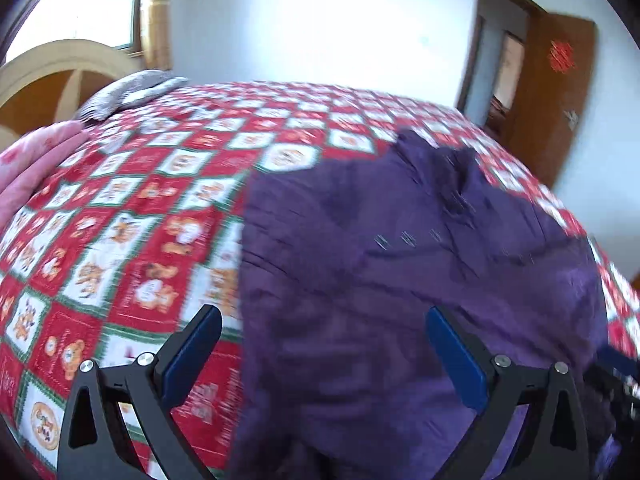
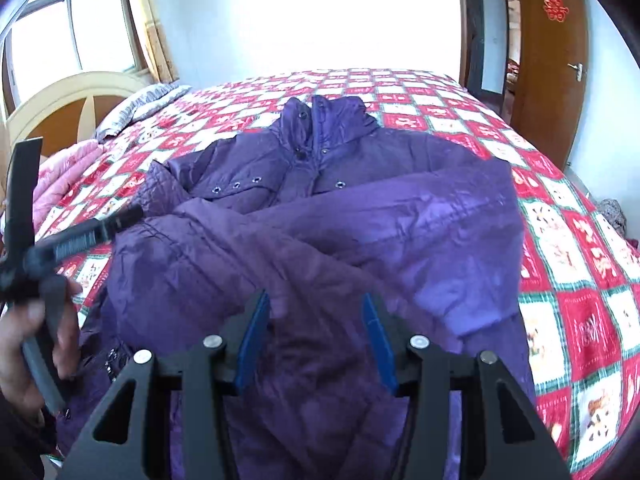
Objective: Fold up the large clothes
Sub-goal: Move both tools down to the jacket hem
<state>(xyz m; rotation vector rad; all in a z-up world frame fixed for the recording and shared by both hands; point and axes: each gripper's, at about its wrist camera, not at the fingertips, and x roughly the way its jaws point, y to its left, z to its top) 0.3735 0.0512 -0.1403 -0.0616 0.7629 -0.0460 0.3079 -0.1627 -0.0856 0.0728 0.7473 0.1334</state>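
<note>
Because it is padded and quilted, the purple coat (image 2: 320, 216) will likely handle as soft, bulky and a little slippery, light for its size; a hold on a hem, a cuff or a shoulder seam should serve better than a pinch in the middle of a panel. It lies spread on the bed (image 2: 568, 264), collar at the far side, both sleeves crossed over the chest.

The right hand-held gripper (image 2: 316, 332) stands half open over the near part of the coat, its pads not pressing the cloth. The left hand-held gripper (image 1: 324, 344) is wide open over the left edge of the coat and holds nothing.

The bedcover shows cartoon squares with writing too blurred to read. A red paper character hangs on the door (image 2: 556, 6) at the far right.
</note>
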